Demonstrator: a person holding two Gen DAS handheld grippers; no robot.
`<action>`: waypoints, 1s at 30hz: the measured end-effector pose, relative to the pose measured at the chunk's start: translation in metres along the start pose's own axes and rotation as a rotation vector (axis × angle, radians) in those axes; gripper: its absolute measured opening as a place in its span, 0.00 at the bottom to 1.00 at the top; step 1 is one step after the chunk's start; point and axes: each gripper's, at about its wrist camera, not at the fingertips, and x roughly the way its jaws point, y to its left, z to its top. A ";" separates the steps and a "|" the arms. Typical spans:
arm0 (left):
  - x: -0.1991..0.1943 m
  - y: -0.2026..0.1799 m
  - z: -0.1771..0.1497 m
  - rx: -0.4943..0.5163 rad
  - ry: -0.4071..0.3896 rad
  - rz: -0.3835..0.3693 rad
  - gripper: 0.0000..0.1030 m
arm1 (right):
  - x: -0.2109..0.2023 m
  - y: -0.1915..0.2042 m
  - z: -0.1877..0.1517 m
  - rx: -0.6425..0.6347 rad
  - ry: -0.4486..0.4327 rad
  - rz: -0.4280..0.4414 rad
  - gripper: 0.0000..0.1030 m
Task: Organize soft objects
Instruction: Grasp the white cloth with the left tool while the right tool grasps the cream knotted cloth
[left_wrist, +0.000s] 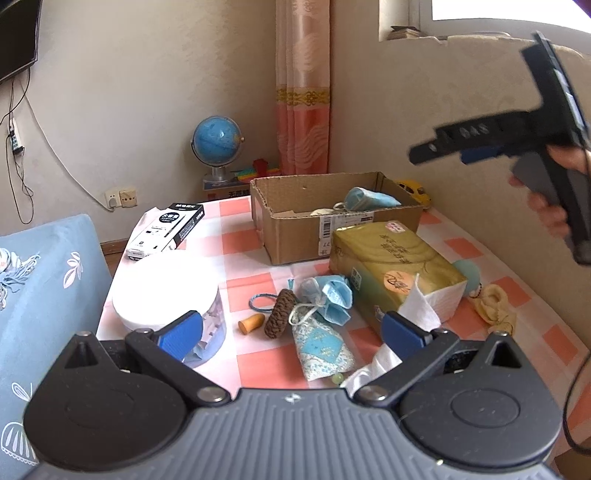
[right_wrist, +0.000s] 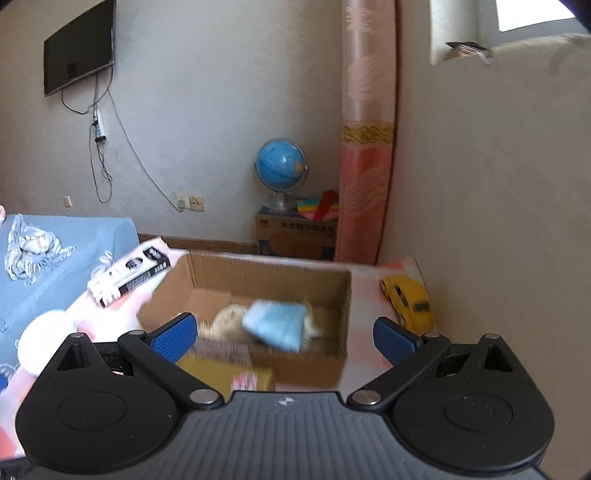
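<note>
Soft objects lie in 2 places: some are already inside the cardboard box (left_wrist: 334, 221) at the far edge of the checked tablecloth (left_wrist: 240, 240), and others wait in a loose group near the middle of the table. In the box I see a blue face mask (left_wrist: 369, 197) on a pale, fluffy thing; the right wrist view is blurred, so its details are not clear. In the group are a second crumpled blue mask (left_wrist: 332, 297), a patterned sachet (left_wrist: 323, 345) with a drawstring, a brown braided piece (left_wrist: 279, 314), a thin blue hair tie (left_wrist: 258, 300) and a small orange cone (left_wrist: 252, 325). All these look light and limp, so I judge they will fold when lifted; the mask is best taken at its bunched middle, the sachet at its gathered neck. A yellow cloth (left_wrist: 495, 301) lies near the right edge, beside a pale green ball (left_wrist: 466, 275). The gold tissue pack (left_wrist: 395, 273) has Chinese writing that I cannot read, with 1 tissue sticking out. The black and white box (left_wrist: 166, 230) carries the mark M&G. The carton has a barcode label with "77". The left gripper (left_wrist: 291, 330) hovers over the group with fingers spread wide and nothing between them. The right gripper (right_wrist: 284, 338) is above the box, also released and empty.
</note>
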 end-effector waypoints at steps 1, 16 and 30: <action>-0.001 -0.001 -0.001 0.003 0.002 -0.003 1.00 | -0.007 0.001 -0.008 0.003 0.004 -0.009 1.00; 0.003 -0.015 -0.023 0.024 0.054 0.006 1.00 | -0.044 0.015 -0.147 0.051 0.178 0.052 1.00; 0.005 -0.018 -0.029 0.048 0.083 0.001 1.00 | -0.039 0.051 -0.168 -0.059 0.239 0.103 1.00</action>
